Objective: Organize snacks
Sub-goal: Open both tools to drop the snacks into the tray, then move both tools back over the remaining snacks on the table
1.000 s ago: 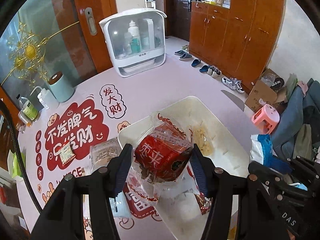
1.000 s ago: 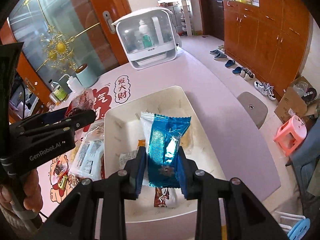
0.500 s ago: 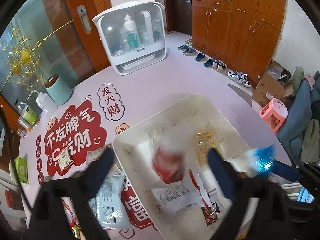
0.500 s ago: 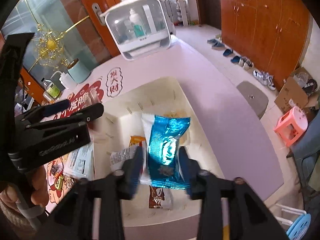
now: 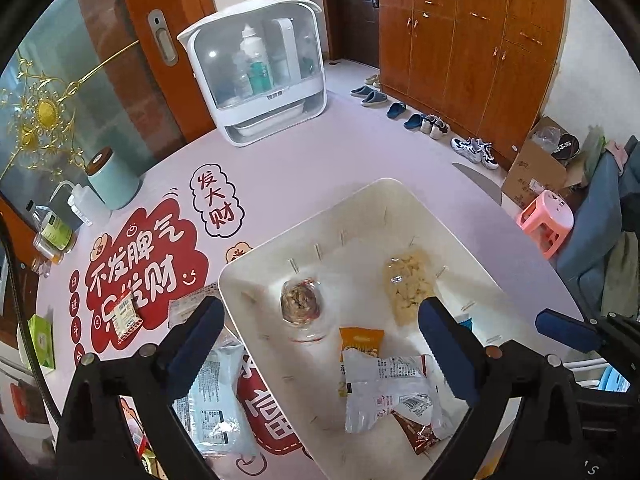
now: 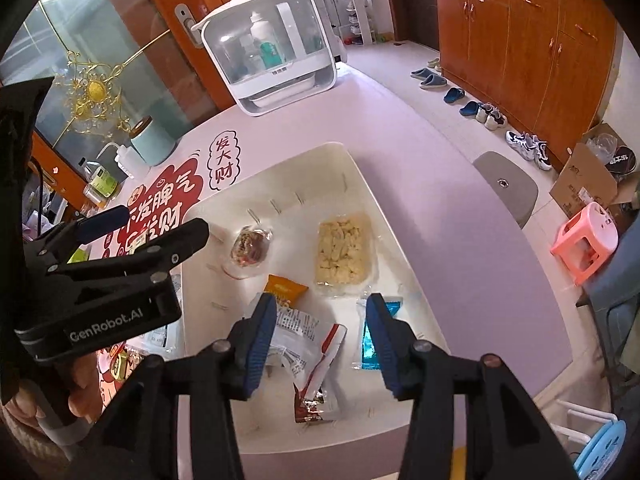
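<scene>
A white bin (image 5: 304, 236) (image 6: 372, 196) sits on the pink table and holds several snacks. The clear red-brown packet (image 5: 299, 304) (image 6: 249, 246) lies at its left, a pale cracker pack (image 5: 408, 286) (image 6: 342, 254) at its right, and an orange packet (image 5: 360, 340) and a white wrapper (image 5: 384, 388) near the front. The blue packet (image 6: 370, 344) lies in the bin by my right gripper's right finger. My left gripper (image 5: 320, 344) is open and empty above the bin. My right gripper (image 6: 322, 340) is open and empty too.
More snack packets (image 5: 212, 396) lie on the table left of the bin, on the red printed mat (image 5: 136, 264). A white cabinet with bottles (image 5: 260, 72) stands at the back. A teal canister (image 5: 112, 180) and bottles stand at far left. The table edge is right of the bin.
My left gripper opened and dropped the red-brown packet into the bin. My right gripper opened and let the blue packet fall into the bin.
</scene>
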Demonstrator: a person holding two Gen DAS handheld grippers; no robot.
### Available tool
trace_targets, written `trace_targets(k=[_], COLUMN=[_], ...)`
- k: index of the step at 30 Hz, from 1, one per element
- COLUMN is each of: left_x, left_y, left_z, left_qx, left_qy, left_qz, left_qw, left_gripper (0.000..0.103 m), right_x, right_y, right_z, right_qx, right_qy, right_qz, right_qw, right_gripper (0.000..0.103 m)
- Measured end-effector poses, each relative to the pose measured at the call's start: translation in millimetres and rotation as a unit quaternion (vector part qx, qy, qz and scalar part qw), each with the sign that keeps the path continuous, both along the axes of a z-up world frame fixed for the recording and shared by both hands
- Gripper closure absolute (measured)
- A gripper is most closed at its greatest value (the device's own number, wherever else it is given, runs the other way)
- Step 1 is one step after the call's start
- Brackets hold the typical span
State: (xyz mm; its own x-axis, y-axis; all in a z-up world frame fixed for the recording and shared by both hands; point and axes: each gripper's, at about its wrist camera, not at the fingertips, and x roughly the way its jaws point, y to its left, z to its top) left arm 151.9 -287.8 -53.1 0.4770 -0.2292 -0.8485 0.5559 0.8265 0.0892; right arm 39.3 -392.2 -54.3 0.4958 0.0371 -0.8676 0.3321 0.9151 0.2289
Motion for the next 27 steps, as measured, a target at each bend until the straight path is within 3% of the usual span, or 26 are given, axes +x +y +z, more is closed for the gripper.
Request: trace_targets(k=[17, 27], left_x=[-21, -45], left_y=[27, 70], left_z=[12, 19], left_qx=[-0.008, -0.004], left_qy=[-0.008, -0.019], left_qz=[0.017, 0.044], left_qw=[0.9998, 0.9988], left_gripper=[0.006, 0.006], right_x=[-8, -18], right_y=[23, 49], right_z=[7, 14], right_qx=[-0.003, -0.009], right_qy=[-0.001, -0.004], right_qz=[0.025, 0.054], right_qw=[1.000, 0.999], right_gripper=[0.056, 0.056])
